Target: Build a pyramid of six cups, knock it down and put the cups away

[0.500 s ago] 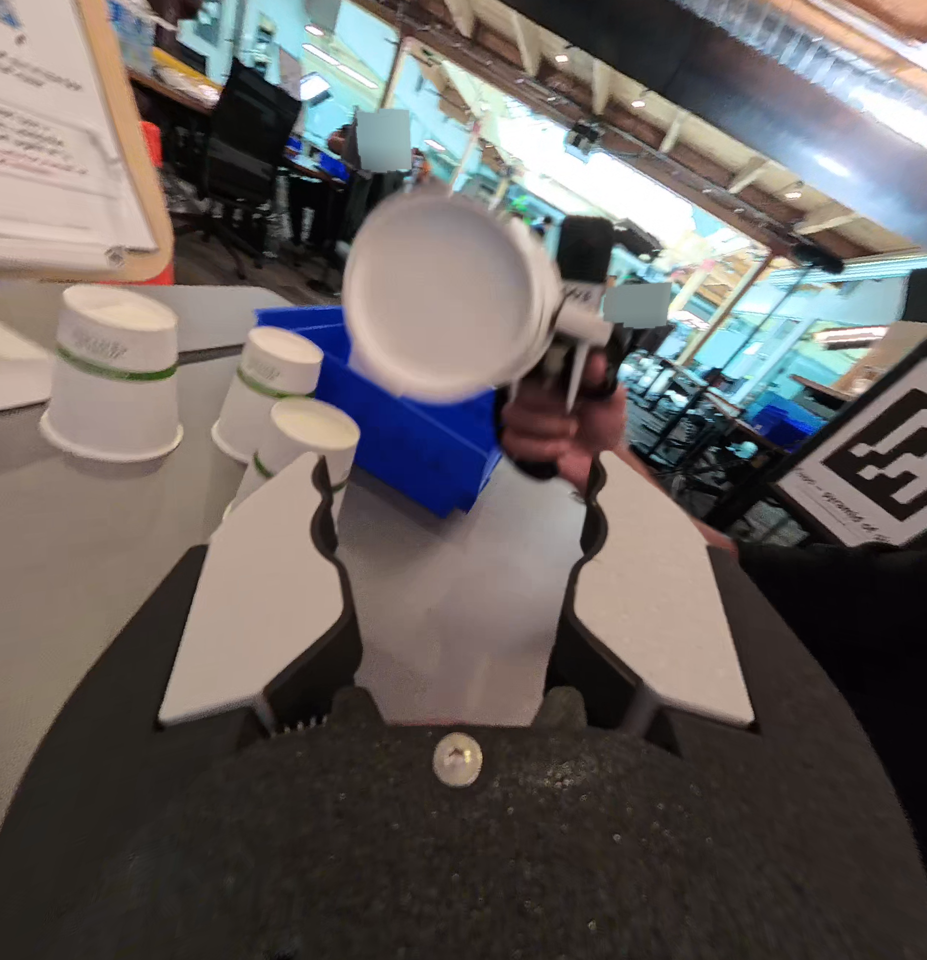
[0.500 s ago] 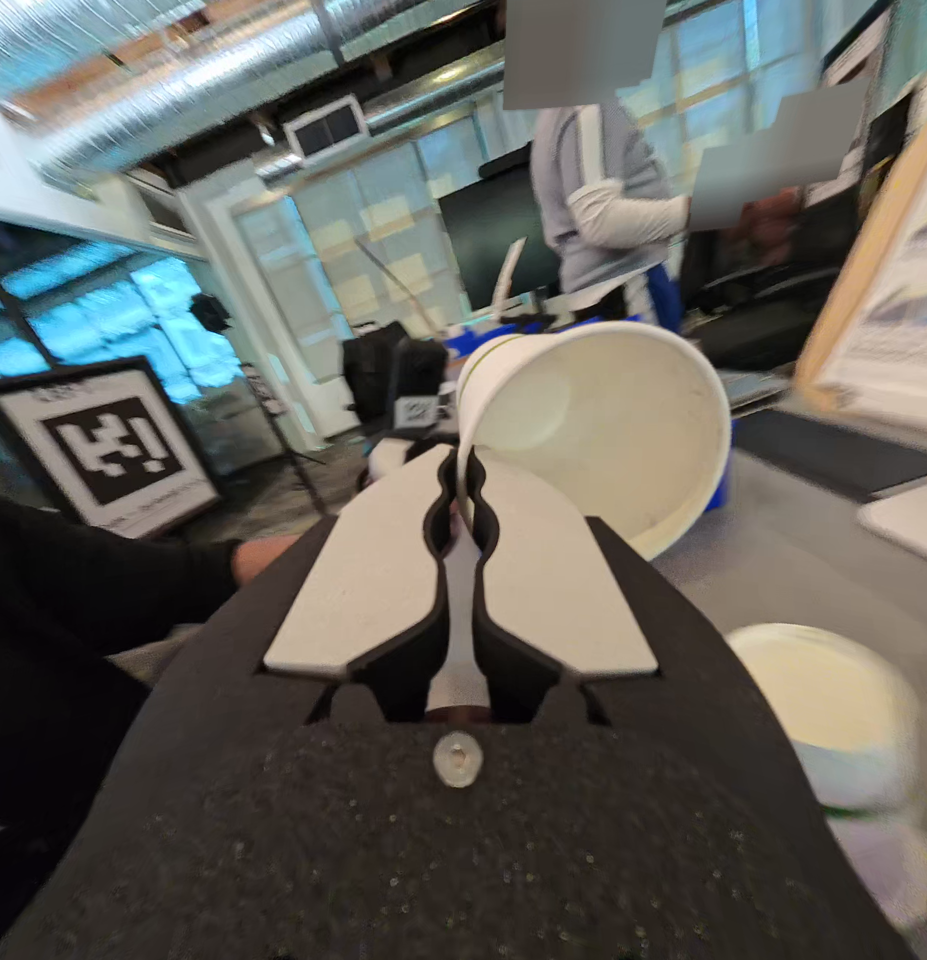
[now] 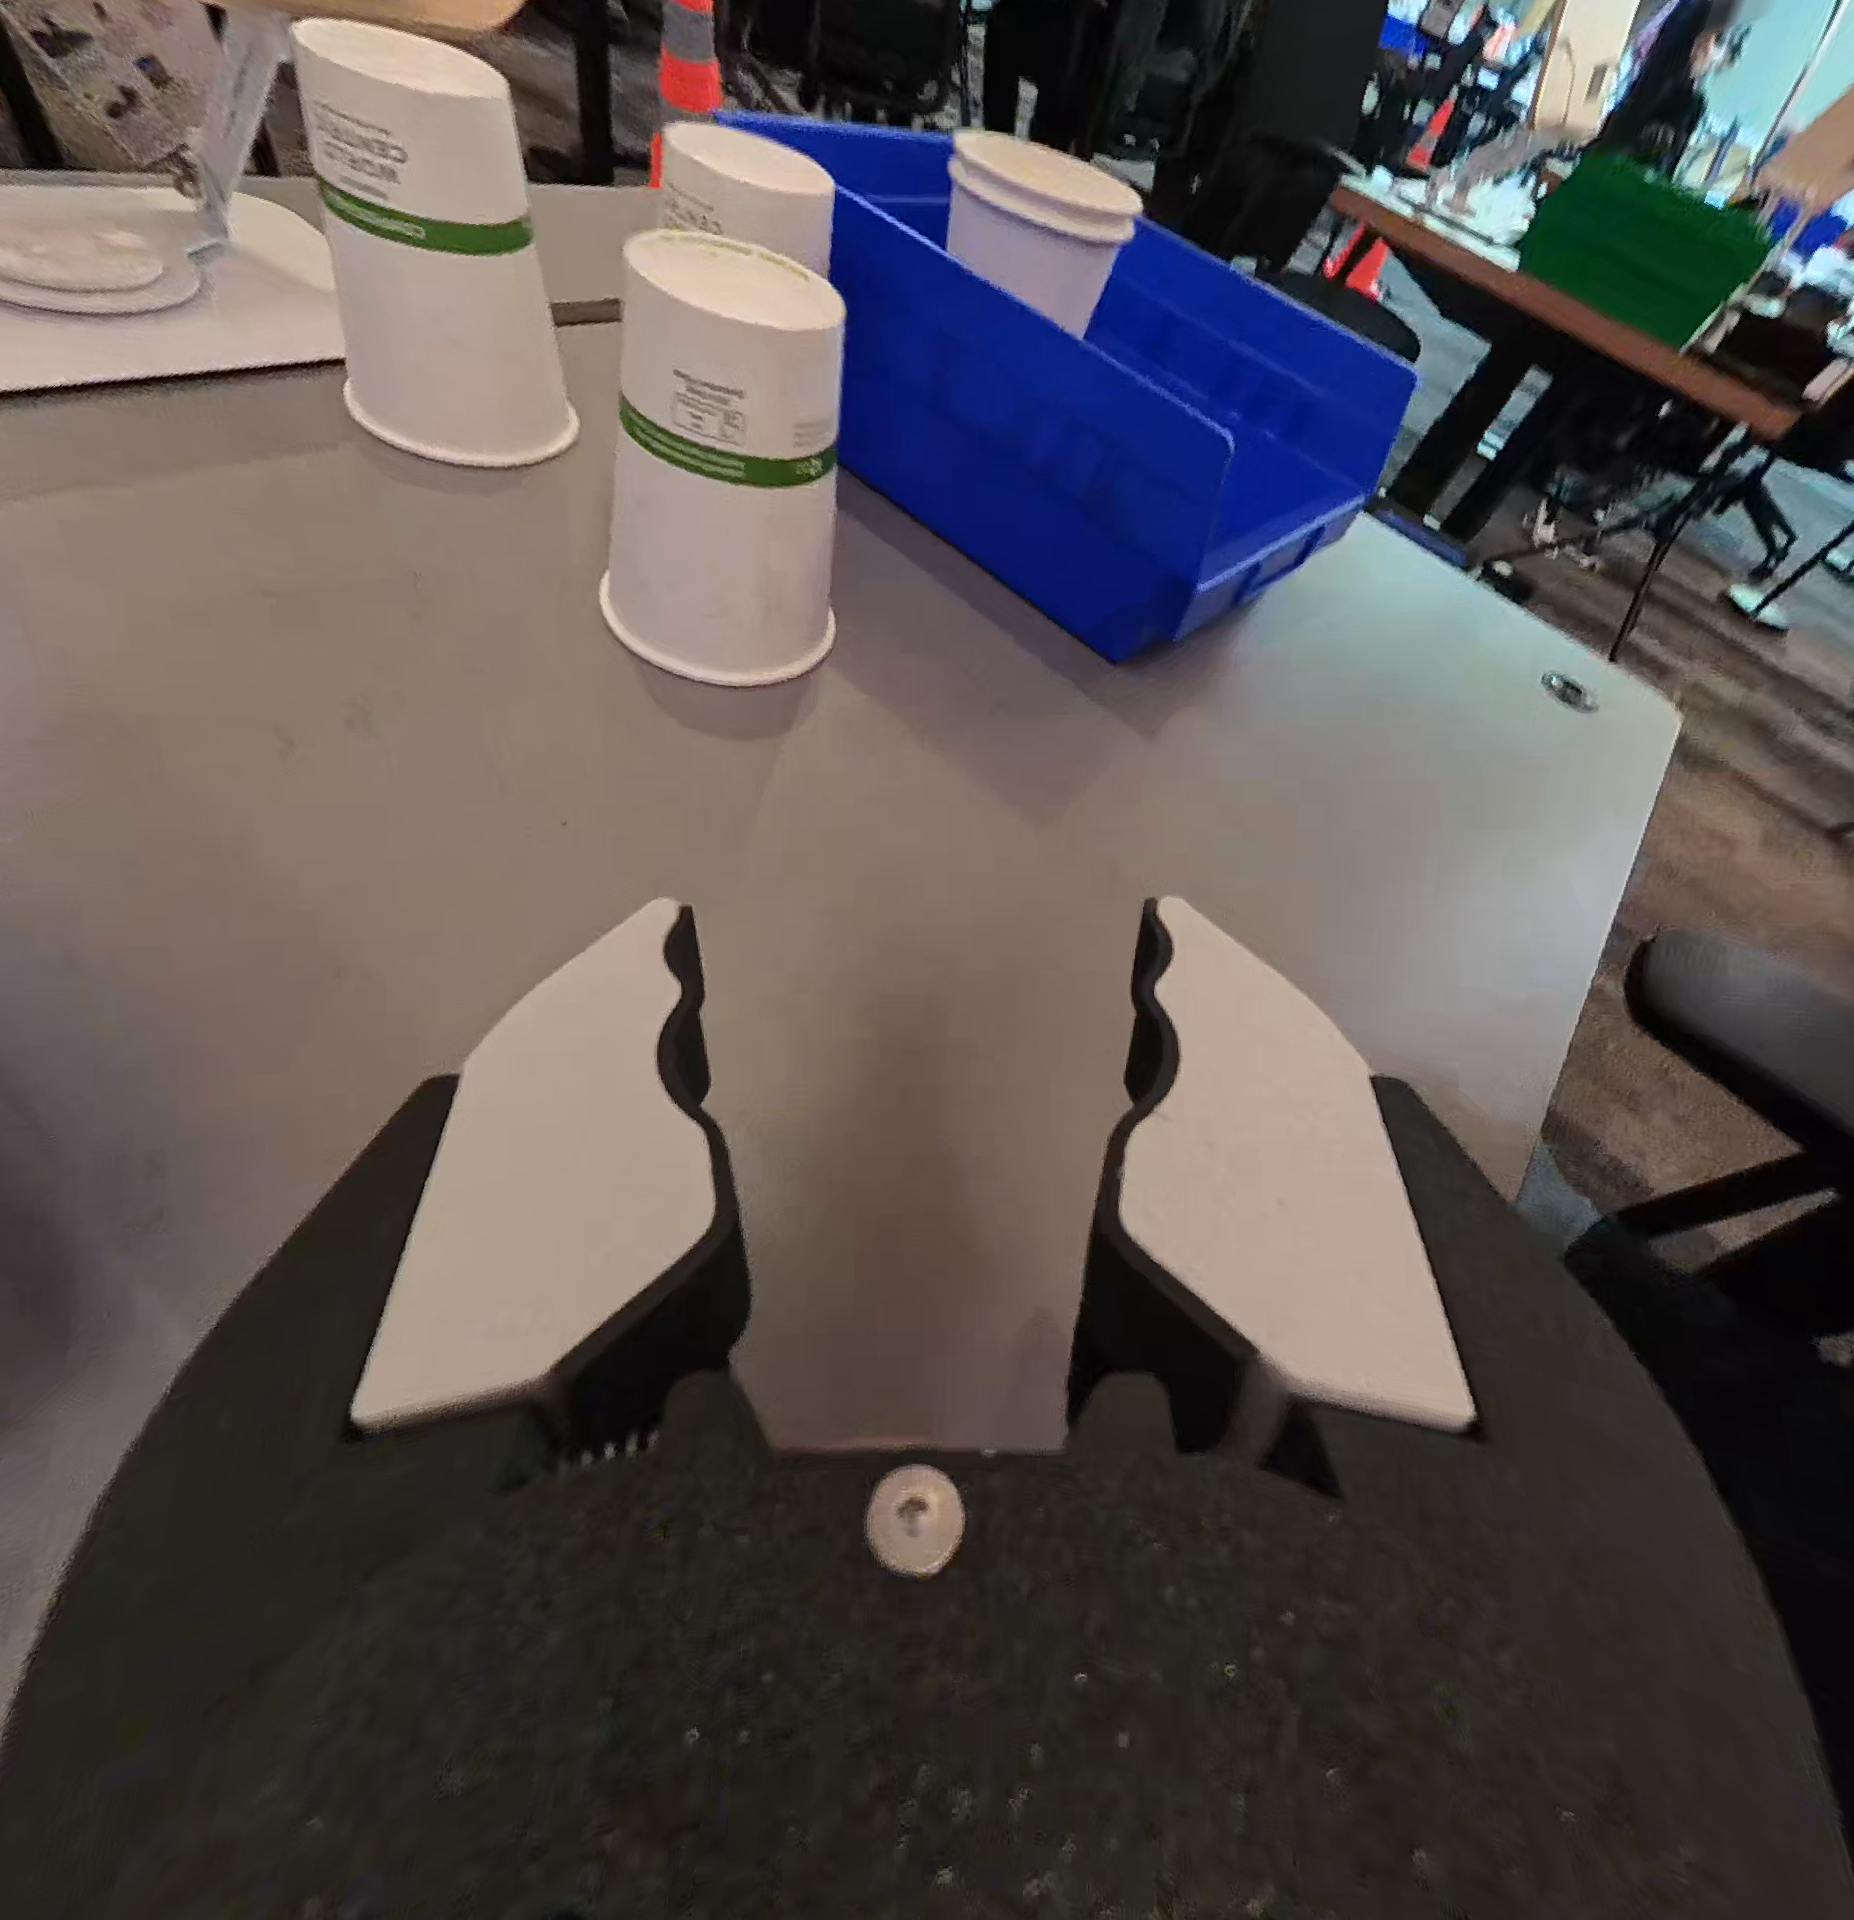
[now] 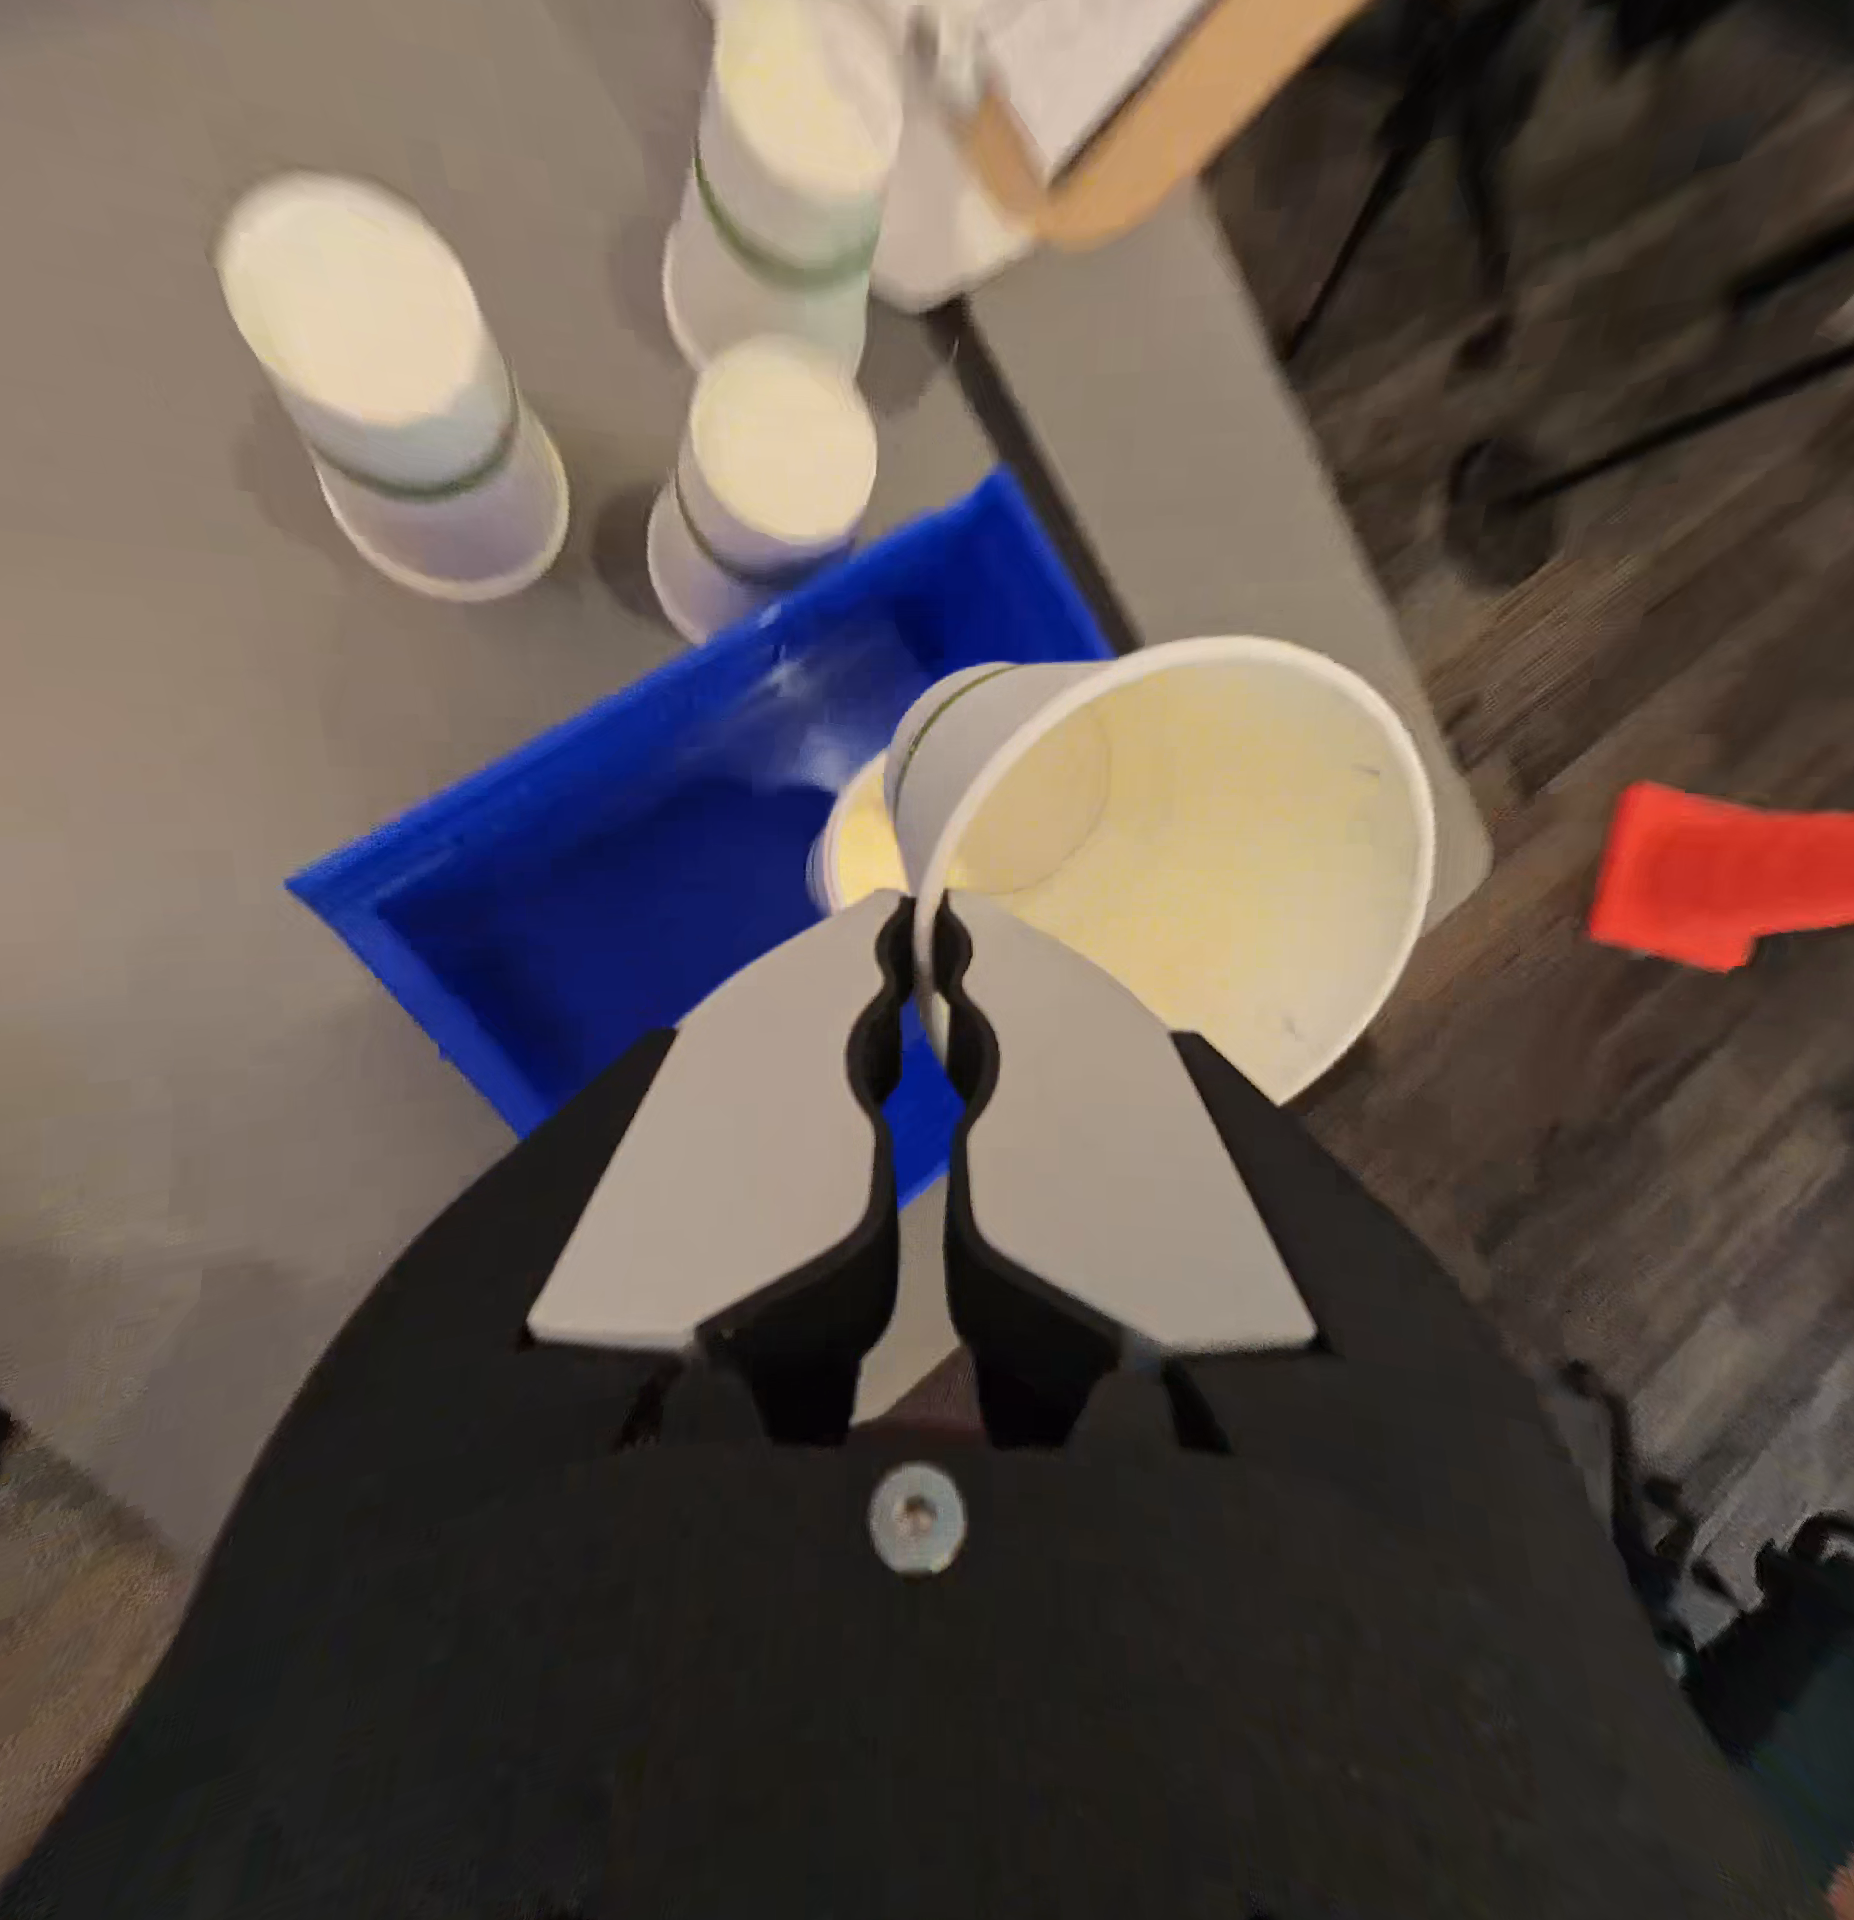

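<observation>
My left gripper is open and empty, low over the grey table. Three white paper cups with green bands stand upside down ahead of it: one near, one far left, one behind. A fourth cup stands upside down in the blue bin. My right gripper is shut on the rim of a white cup, tilted mouth-up above the blue bin. The cup in the bin shows partly behind it. The three table cups are blurred here.
The table's right edge drops to a wood floor, with a black chair beside it. A white sheet lies at the far left. A brown-edged board stands behind the cups. A red object lies on the floor.
The left gripper has tipped down toward the table; the right gripper no longer shows in its view. The right gripper, still holding its cup, has swung over to point down above the blue bin.
</observation>
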The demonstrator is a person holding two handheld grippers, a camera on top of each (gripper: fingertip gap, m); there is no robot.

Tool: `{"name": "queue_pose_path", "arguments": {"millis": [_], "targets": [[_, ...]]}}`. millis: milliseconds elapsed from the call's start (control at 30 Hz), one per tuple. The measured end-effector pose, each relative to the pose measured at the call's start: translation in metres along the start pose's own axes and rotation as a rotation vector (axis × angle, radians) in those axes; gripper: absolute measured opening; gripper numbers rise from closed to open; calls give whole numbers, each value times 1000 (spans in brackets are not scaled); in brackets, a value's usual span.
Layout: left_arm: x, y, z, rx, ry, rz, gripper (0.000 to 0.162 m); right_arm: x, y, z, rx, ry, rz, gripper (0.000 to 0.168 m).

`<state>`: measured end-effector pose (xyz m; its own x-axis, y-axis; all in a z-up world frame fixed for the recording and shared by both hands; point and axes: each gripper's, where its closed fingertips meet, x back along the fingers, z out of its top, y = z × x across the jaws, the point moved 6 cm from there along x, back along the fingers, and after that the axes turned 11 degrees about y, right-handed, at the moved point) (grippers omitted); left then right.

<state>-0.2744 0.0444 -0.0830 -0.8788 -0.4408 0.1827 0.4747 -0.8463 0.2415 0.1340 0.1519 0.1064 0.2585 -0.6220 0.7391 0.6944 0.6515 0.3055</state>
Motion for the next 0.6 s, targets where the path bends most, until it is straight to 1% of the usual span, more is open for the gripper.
{"name": "queue_pose_path", "arguments": {"millis": [100, 200, 300, 333, 367, 400, 467, 533, 600], "targets": [[-3, 6, -4, -16, -9, -16, 79, -40, 7, -24, -53, -173, 95, 2], [-5, 9, -7, -21, -34, -35, 80, -76, 4, -45, -79, -312, 179, 3], [-5, 9, -10, -29, -54, -47, 80, -105, -4, -60, -117, -384, 275, 3], [-6, 8, -12, -27, -66, -49, 80, -112, -7, -64, -136, -395, 306, 5], [-6, 7, -13, -27, -68, -45, 80, -115, -10, -61, -171, -355, 349, 7], [-6, 6, -13, -25, -66, -45, 79, -116, -8, -55, -200, -300, 353, 10], [-6, 6, -15, -17, -81, -57, 80, -112, -5, -52, -204, -281, 340, 19], [-6, 5, -16, -14, -85, -58, 80, -101, -3, -48, -163, -273, 286, 28], [-6, 5, -17, -16, -89, -62, 80, -83, -7, -35, -119, -202, 199, 29]]}}
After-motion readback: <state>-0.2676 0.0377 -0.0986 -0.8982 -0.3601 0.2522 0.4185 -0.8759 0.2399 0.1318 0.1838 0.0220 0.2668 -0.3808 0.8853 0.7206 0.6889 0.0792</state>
